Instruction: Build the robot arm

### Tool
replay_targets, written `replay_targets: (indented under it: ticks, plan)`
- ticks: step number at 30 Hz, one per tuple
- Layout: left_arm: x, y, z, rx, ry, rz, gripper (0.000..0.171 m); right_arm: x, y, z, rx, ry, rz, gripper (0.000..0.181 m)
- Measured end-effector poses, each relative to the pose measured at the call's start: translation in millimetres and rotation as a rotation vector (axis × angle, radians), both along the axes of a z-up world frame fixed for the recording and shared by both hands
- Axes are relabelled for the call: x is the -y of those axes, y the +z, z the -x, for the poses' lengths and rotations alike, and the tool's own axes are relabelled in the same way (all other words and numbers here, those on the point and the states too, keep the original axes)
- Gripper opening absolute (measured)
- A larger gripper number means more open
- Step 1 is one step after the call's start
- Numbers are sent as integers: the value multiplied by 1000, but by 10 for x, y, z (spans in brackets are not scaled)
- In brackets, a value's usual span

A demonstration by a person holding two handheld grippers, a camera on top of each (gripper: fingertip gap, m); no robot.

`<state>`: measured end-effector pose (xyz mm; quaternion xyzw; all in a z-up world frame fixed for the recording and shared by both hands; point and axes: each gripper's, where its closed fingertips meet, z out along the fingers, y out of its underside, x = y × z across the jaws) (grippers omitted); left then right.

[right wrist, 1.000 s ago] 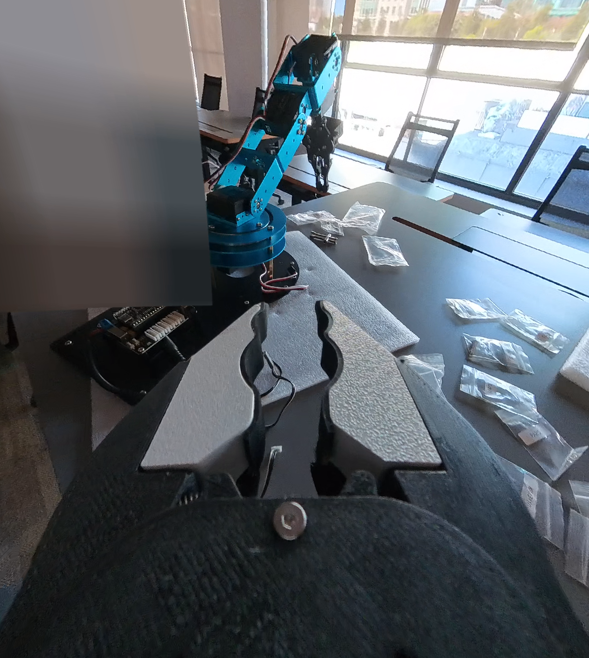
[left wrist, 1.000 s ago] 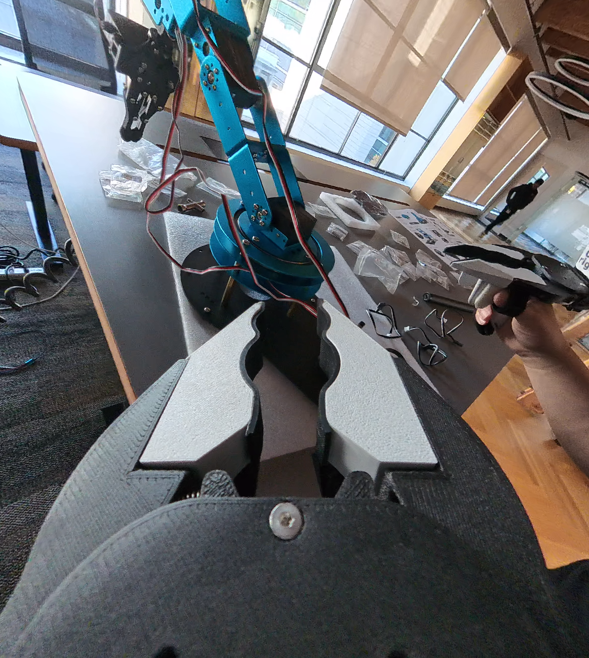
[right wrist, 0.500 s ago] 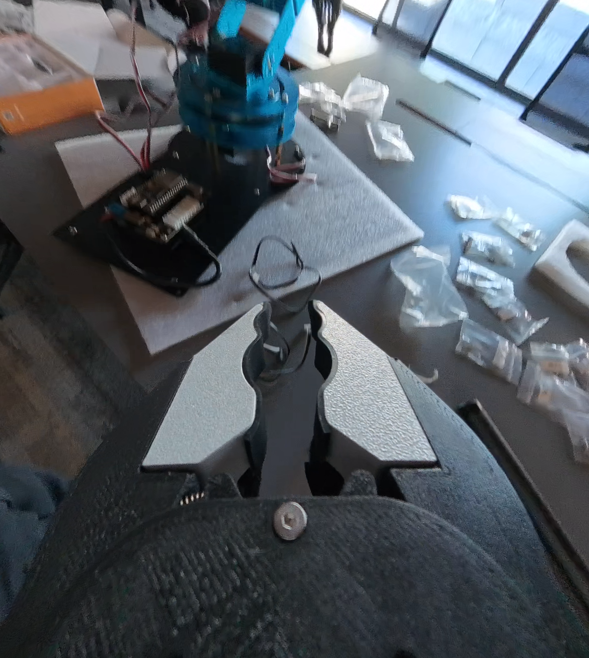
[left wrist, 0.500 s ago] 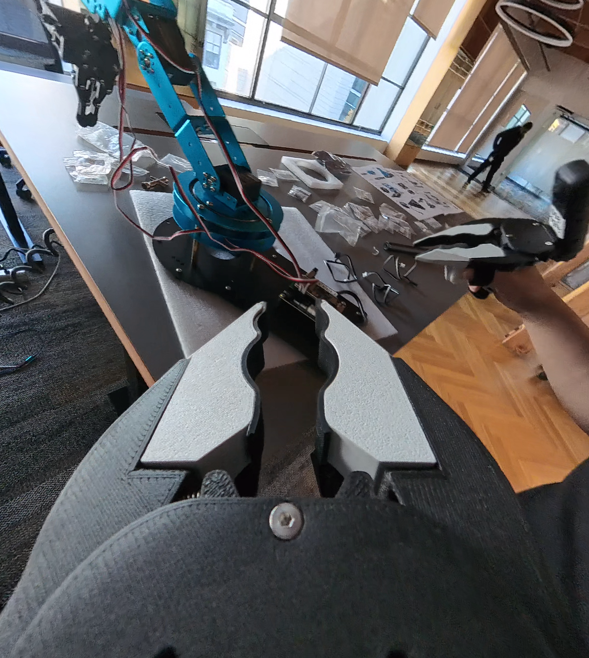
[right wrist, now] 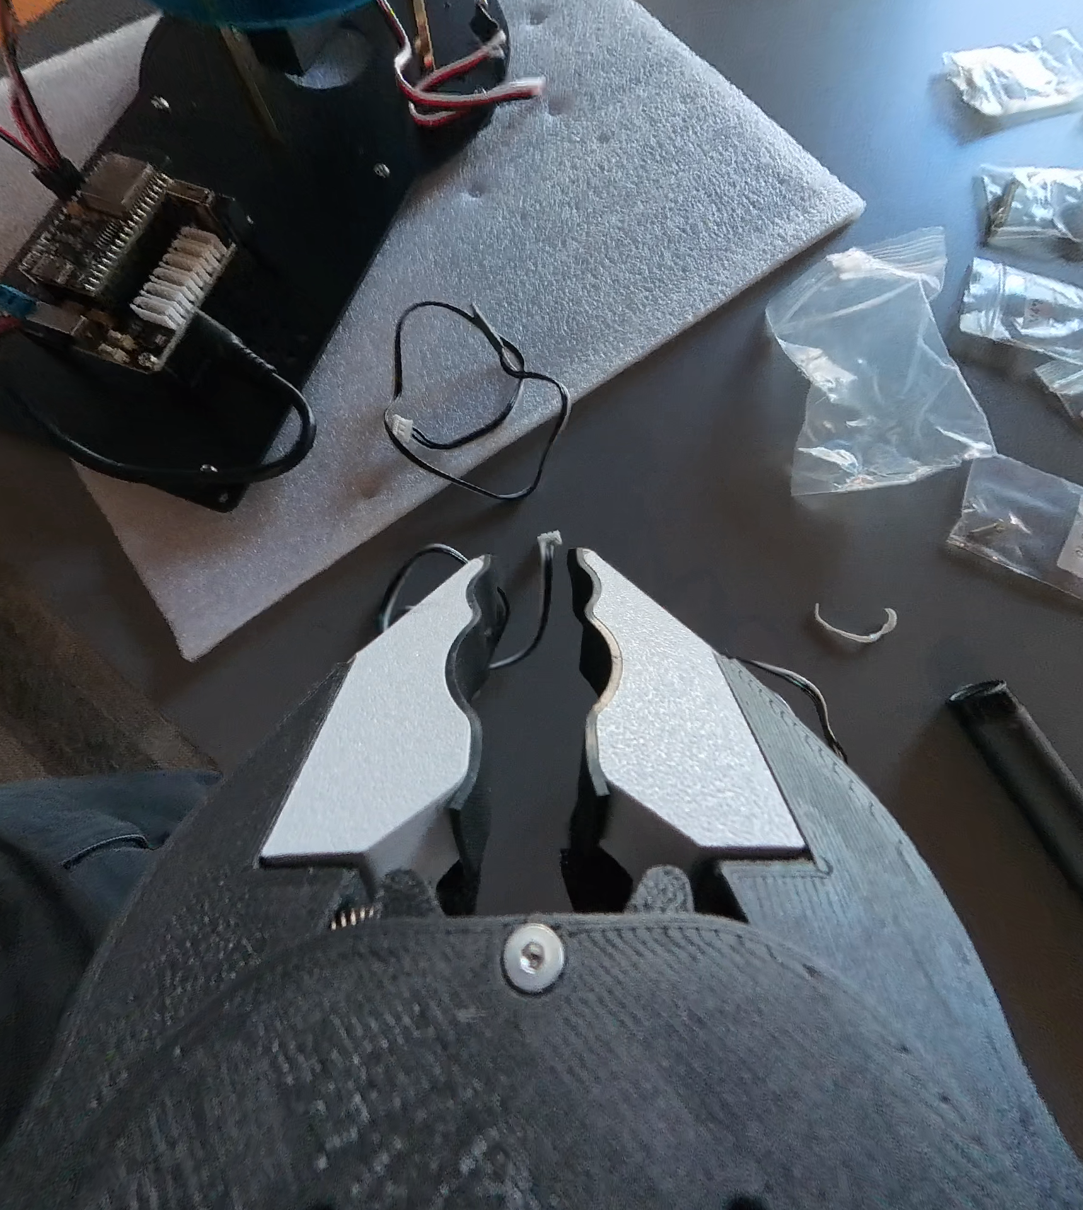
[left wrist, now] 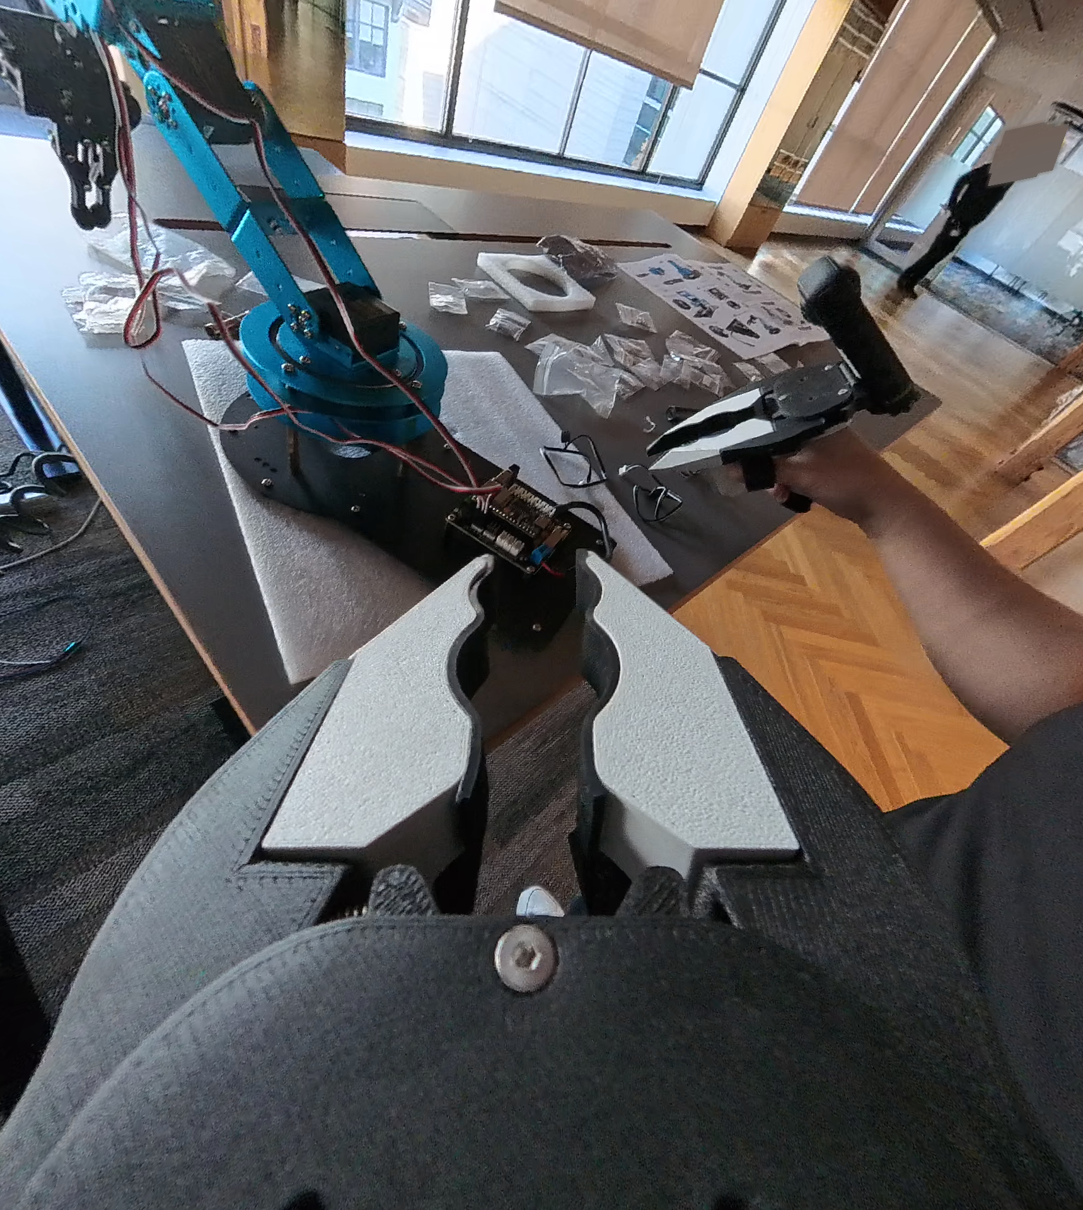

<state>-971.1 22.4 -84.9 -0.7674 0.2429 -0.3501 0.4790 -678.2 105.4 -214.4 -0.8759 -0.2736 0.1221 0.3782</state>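
There are two grippers: the left gripper [left wrist: 533, 569] and the right gripper [right wrist: 528, 563]. Each one has two grey fingers.

One blue robot arm [left wrist: 277, 262] stands on one black plate [right wrist: 303, 170]. One little circuit board [right wrist: 113, 262] sits on that plate. One grey foam sheet [right wrist: 591, 249] lies under it all, on one dark table [right wrist: 689, 524].

Two thin black wire loops show up close: one wire loop [right wrist: 473, 399] on the foam edge and one second wire [right wrist: 542, 609] between the right gripper's fingers.

One white foam ring [left wrist: 535, 281] lies far back. One printed paper sheet [left wrist: 716, 308] lies near it.

One black rod [right wrist: 1050, 779] lies at the right. One small white clip [right wrist: 853, 625] lies near it.

There are many small clear bags [right wrist: 873, 366], too many to count well.
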Motion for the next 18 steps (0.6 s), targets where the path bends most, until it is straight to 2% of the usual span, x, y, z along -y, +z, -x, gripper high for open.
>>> replay_targets:
  ticks: [3, 5, 7, 10, 18]
  plan:
    - [19, 54, -53, -7, -15, -9, 20, -9, 147, 170, -53, 79, -44, 21]
    - [26, 73, -58, -18, -14, -17, 20, -91, 215, 264, -31, 144, -79, 21]
    - [31, 78, -56, -25, -12, -17, 20, -210, 226, 378, 13, 237, -124, 21]
    - [49, 93, -57, -26, -18, -12, 20, -405, 144, 454, 47, 295, -136, 21]
    - [24, 29, 43, -41, -3, -3, 19, -534, 21, 546, 70, 297, -132, 20]
